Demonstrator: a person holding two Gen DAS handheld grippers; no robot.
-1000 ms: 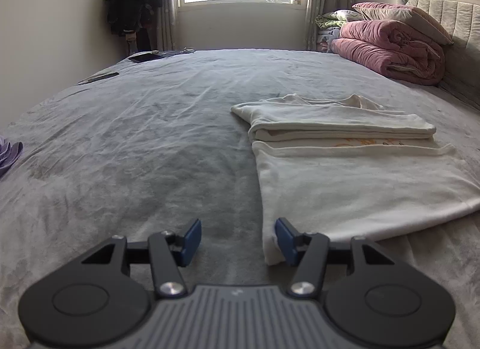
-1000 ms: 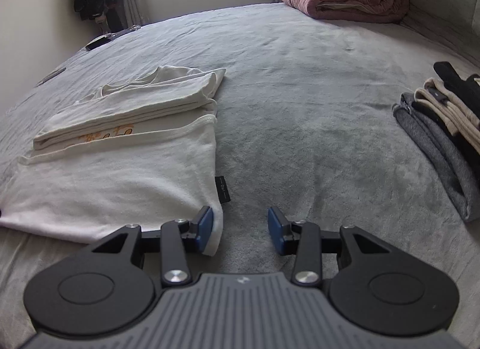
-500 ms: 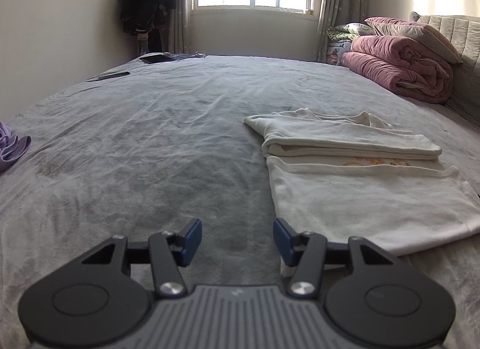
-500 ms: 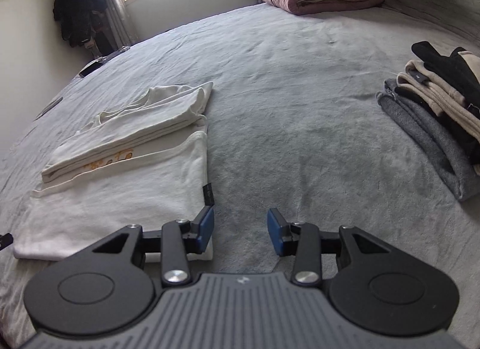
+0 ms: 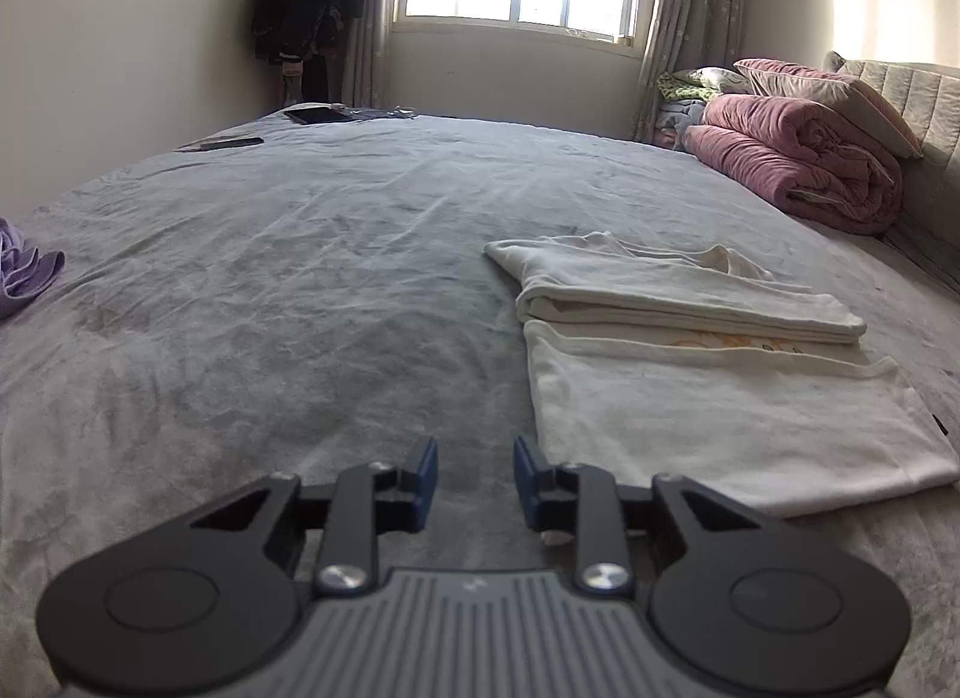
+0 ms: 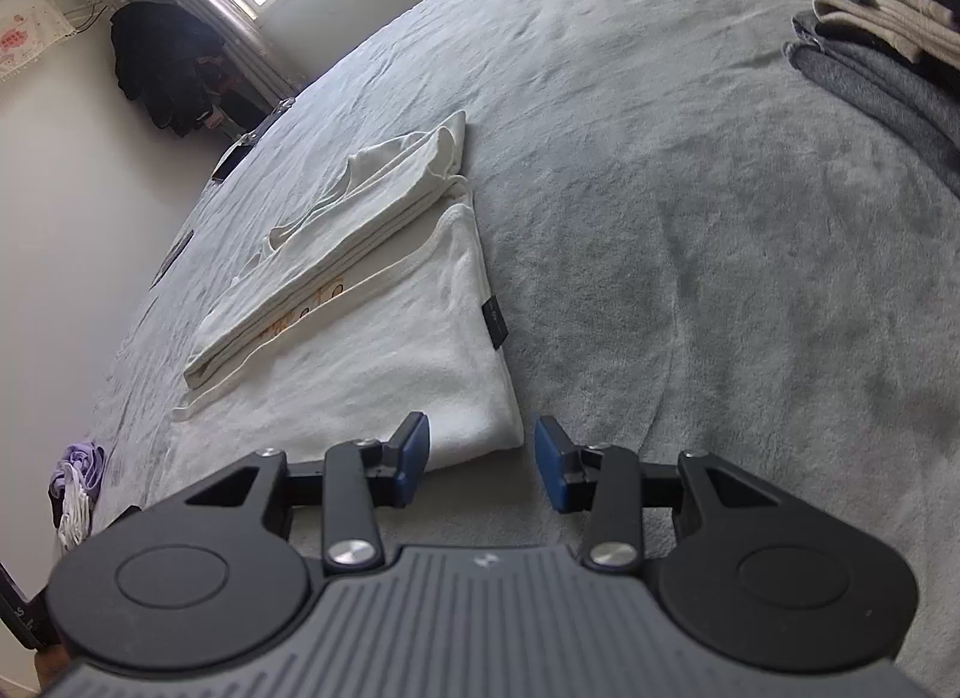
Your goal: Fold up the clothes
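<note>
One white shirt [image 5: 708, 392] lies half folded on the grey bed [image 5: 300, 302], its upper part doubled over the lower part. Both tools are empty: the left hand-held gripper [image 5: 474, 479] stands open beside the near left corner, and the right hand-held gripper [image 6: 480, 458] stands open at the near right corner (neither touches cloth, I think). The risk is that a finger pinches only the top layer, so the fold comes out crooked, or drags the doubled part loose. The printed design is mostly covered, the small dark tag [image 6: 495, 323] cannot be read, and the stack of folded clothes [image 6: 888, 44] is cut off by the picture edge.
</note>
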